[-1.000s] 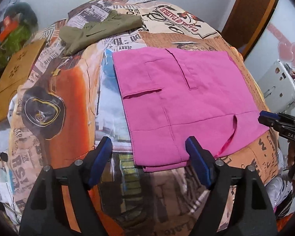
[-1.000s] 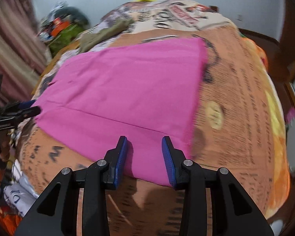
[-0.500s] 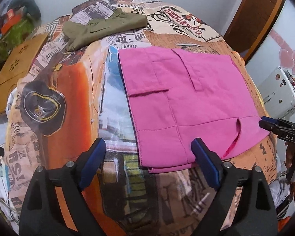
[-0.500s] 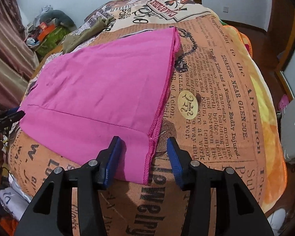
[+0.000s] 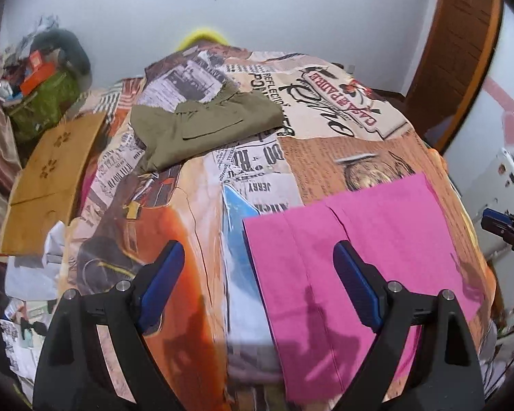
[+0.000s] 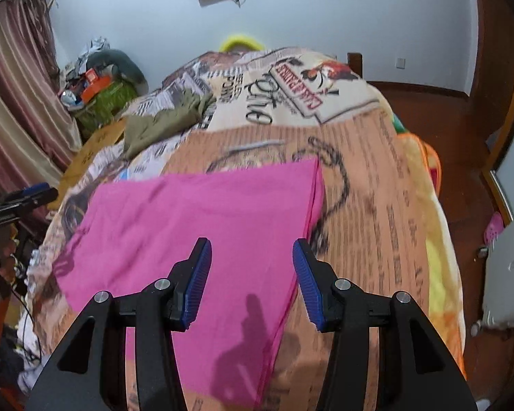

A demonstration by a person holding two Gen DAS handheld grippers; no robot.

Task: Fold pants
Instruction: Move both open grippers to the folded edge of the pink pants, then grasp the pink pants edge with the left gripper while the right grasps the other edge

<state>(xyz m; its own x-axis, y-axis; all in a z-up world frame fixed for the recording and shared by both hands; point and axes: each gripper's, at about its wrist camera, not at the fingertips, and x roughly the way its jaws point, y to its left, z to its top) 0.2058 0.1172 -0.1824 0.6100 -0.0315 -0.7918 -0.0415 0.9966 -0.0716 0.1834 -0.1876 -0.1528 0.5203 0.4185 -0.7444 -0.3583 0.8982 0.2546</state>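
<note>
The folded pink pants (image 5: 359,253) lie flat on the printed bed cover (image 5: 195,219); they also show in the right wrist view (image 6: 202,226). My left gripper (image 5: 257,284) is open and empty, raised over the pants' left edge. My right gripper (image 6: 250,284) is open and empty, raised over the pants' right part. The right gripper's tip shows at the right edge of the left wrist view (image 5: 500,226). The left gripper's tip shows at the left edge of the right wrist view (image 6: 27,195).
Folded olive-green pants (image 5: 202,126) lie at the far left of the bed. A wooden board (image 5: 48,181) and a green bag with clutter (image 5: 44,102) stand left of the bed. A white appliance (image 5: 497,185) and a brown door (image 5: 455,51) are on the right.
Both grippers have lifted and tilted up, so the views now show the far wall. Both have opened wider. The pink pants lie where they were.
</note>
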